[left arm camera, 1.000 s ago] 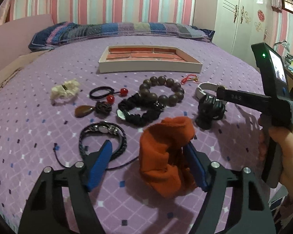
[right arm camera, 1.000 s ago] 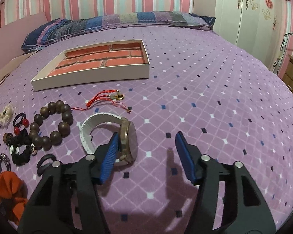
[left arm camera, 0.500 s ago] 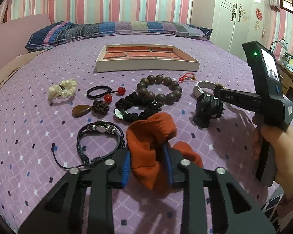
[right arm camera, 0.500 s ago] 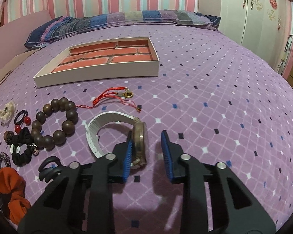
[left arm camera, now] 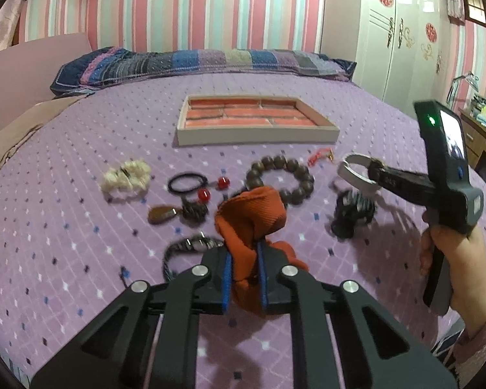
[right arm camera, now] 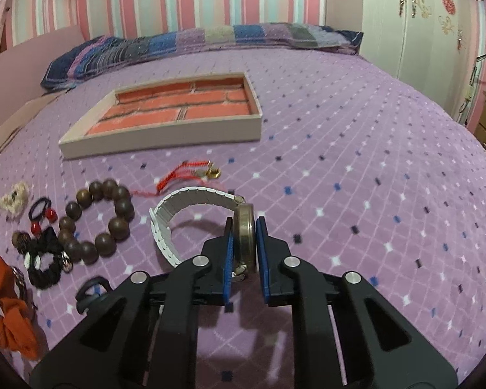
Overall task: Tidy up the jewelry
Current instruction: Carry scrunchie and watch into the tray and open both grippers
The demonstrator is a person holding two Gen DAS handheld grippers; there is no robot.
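A: Jewelry lies spread over the purple diamond-patterned bedspread (left arm camera: pixel 81 227). What sits at the left side?

B: Farthest left lies the cream ruffled fabric scrunchie (left arm camera: pixel 126 178). Next to it rests the thin black hair tie with two red beads (left arm camera: pixel 191 184), and nearer the camera the brown teardrop stone pendant (left arm camera: pixel 161 214). A dark braided cord bracelet (left arm camera: pixel 186 247) lies just left of the left tool (left arm camera: pixel 245 277).

A: And what is that left tool doing?

B: Its blue-padded jaws are closing, and the rust-orange ribbed fabric scrunchie (left arm camera: pixel 249 220) is pinched between them, bunched up above the pads. Behind the scrunchie lies the round bracelet of large dark wooden beads (right arm camera: pixel 97 220).

A: What is toward the right?

B: A red knotted cord with a small gold charm (right arm camera: pixel 191 171) lies between the bead bracelet and the shallow beige tray with a brick-red lining (right arm camera: pixel 165 142), which sits farther back on the bed. A black crocheted band (left arm camera: pixel 353 209) lies near a hand (left arm camera: pixel 450 256) gripping the other handle.

A: And the right tool?

B: The right tool (right arm camera: pixel 245 256) is closing too, its pads narrowed against the brass-coloured round case of the white-strapped wristwatch (right arm camera: pixel 191 207). The watch case stands on edge between them, its strap curving away to the left.
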